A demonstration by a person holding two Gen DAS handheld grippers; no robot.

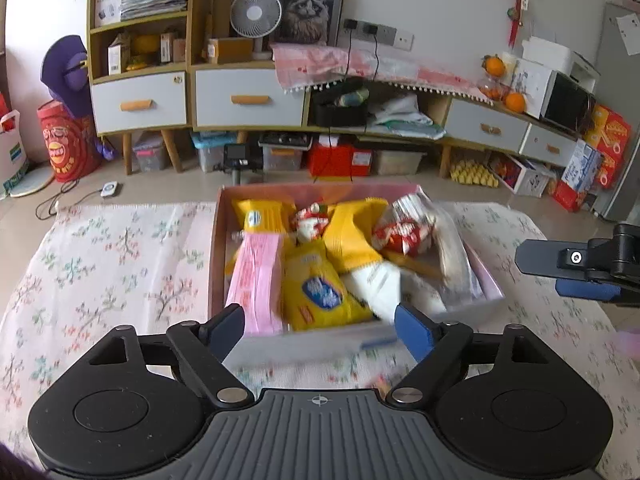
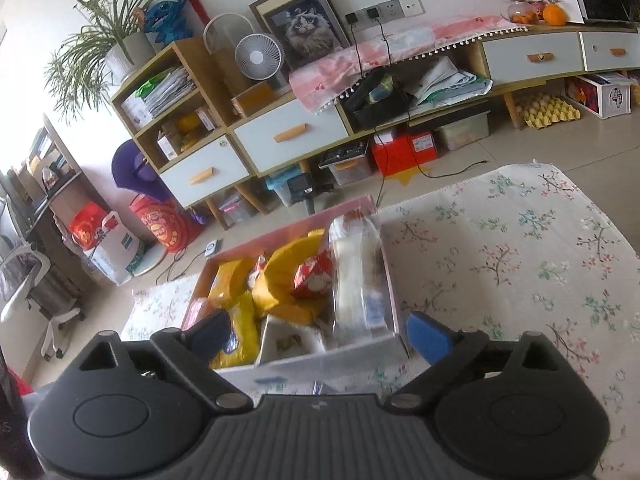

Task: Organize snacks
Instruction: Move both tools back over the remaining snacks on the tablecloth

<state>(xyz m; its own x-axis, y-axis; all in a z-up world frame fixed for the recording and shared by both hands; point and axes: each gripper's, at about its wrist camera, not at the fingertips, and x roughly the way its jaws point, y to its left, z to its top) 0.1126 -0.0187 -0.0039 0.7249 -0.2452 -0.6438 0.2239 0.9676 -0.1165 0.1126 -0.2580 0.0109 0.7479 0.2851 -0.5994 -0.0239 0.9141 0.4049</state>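
Both your left gripper and right gripper hold their jaws apart, empty, at the near edge of the box; the snacks already lie inside it.

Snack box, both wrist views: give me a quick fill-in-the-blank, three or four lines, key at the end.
1. The snack packets lie inside a pink ____ on the floral cloth.
2. The left claw holds ____.
3. The packet with the blue label is ____ in colour.
4. The right claw has its jaws ____.

Missing words: box; nothing; yellow; open
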